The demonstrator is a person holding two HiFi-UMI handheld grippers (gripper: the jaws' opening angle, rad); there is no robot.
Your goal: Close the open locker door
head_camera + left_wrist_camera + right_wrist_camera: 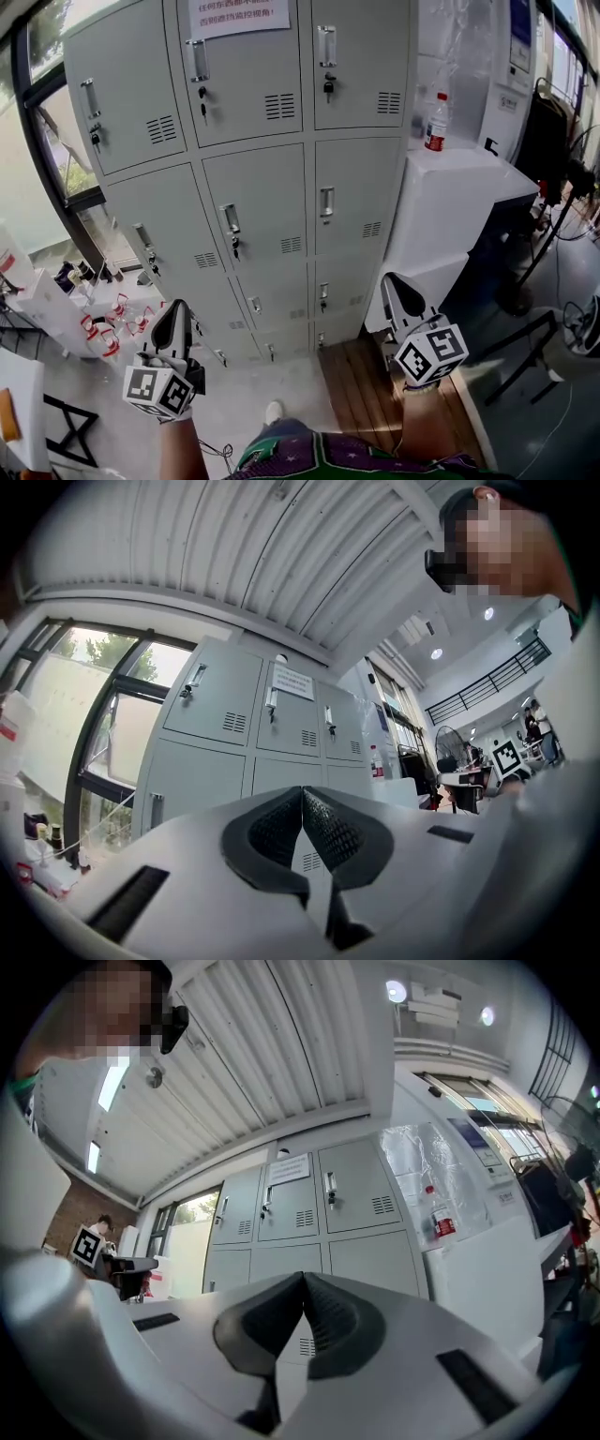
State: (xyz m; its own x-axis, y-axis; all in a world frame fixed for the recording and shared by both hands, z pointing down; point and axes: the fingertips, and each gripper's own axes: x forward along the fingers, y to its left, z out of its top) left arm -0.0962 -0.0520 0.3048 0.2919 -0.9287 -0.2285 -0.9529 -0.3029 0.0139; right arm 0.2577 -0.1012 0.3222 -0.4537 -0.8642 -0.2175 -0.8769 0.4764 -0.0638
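A grey bank of lockers (253, 169) fills the middle of the head view, and every door that shows lies flush with its frame. Handles and keys hang on the doors (232, 225). My left gripper (173, 314) is held low at the left, shut with nothing between its pads, well short of the lockers. At the lower right my right gripper (394, 286) is shut and empty too. The left gripper view has the lockers (244, 733) beyond the shut jaws, and so does the right gripper view, lockers (309, 1213).
A white cabinet (450, 206) stands right of the lockers with a red-labelled bottle (435, 123) on top. A window frame (42, 141) and cluttered white boxes (56, 300) lie at the left. A black stand and cables (553, 216) crowd the right. Wooden flooring (361, 394) lies below.
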